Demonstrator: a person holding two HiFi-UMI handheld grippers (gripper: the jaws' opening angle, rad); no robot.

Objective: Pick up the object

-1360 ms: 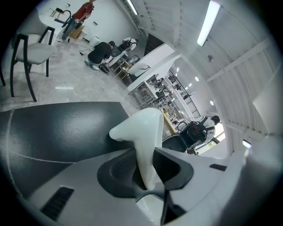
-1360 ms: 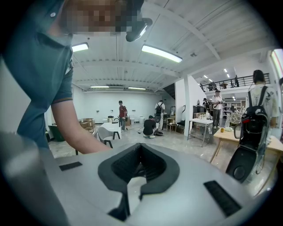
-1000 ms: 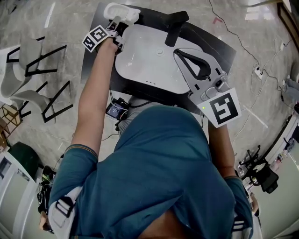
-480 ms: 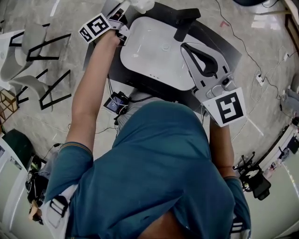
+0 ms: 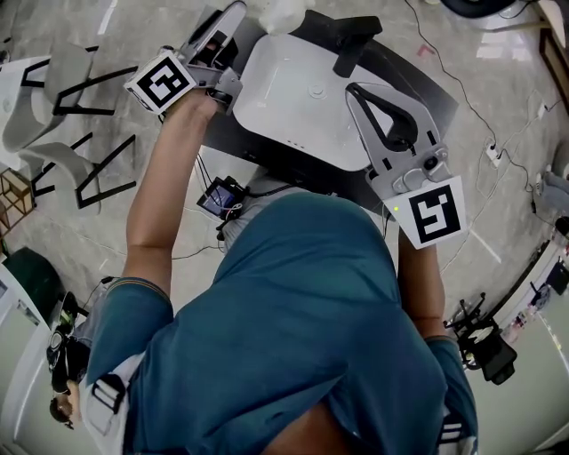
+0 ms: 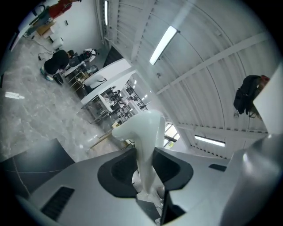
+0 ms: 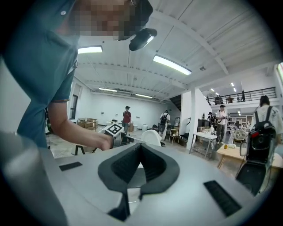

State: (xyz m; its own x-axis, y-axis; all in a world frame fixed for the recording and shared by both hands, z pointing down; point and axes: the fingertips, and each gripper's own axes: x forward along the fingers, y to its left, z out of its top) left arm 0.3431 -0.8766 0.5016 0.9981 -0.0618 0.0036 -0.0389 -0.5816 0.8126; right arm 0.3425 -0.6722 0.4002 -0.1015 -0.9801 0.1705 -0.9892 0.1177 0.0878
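White object (image 6: pixel 142 132) is pinched in my left gripper (image 6: pixel 145 164). Its slim stem runs down between my dark pads (image 6: pixel 116 170), which press on it from both sides. Past my fingertips it swells into a smooth, rounded head that bends over to the left in the left gripper view. It is glossy and plain white all over, with no print or seams that I can make out. Nothing else touches it. Behind it I see only the hall and the ceiling, so it hangs in the air in my grip.

From the head view the white object (image 5: pixel 283 11) shows at the top edge, just beyond the far left corner of the white basin (image 5: pixel 293 98). My marker cube (image 5: pixel 163 82) sits nearer to me on the same arm. My right gripper (image 5: pixel 357 91) hangs over the right side of that basin, its jaws drawn together at the tips with nothing between them.

The basin lies on a black table (image 5: pixel 431 98), and a black fixture (image 5: pixel 354 40) stands at the basin's far edge. Farther out, on the pale floor (image 5: pixel 89 240) to the left, stand white chairs (image 5: pixel 22 120) with black frames.
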